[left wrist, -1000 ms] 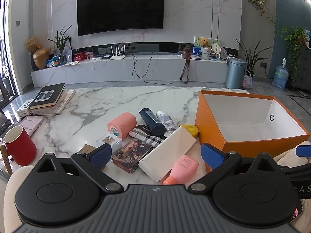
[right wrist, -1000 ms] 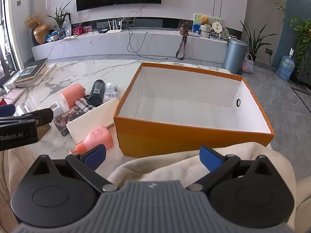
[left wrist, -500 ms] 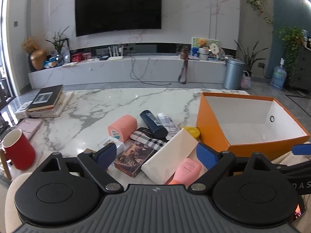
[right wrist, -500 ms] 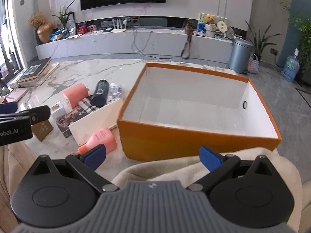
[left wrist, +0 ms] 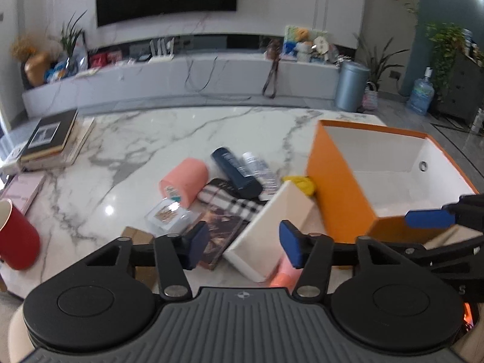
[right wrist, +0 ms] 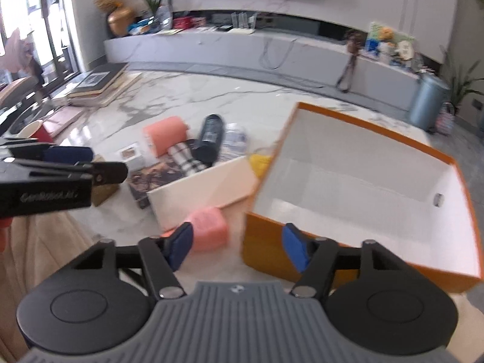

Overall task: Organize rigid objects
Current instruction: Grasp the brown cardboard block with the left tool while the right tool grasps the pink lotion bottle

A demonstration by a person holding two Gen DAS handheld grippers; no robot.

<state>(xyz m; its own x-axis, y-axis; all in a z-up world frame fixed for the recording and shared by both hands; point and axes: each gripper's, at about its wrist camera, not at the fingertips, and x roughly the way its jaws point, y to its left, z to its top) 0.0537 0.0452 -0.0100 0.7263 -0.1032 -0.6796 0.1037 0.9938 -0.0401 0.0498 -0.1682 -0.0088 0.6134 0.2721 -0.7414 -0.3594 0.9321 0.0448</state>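
Both jaws just narrowed yet grasp nothing: left gripper [left wrist: 243, 243] should straddle the long white rectangular box [left wrist: 269, 230], right gripper [right wrist: 239, 246] the pink bottle [right wrist: 208, 231], squarely.

left gripper [left wrist: 243, 246]: empty, closing | white box [left wrist: 269, 230] ahead | orange box [left wrist: 341, 196] right

We note the left gripper [left wrist: 243, 243], black linkage arms, blue pads, silver pivot screws, ribbed grey housing lower centre, right gripper [right wrist: 237, 249] alike, white lettering at frame left.
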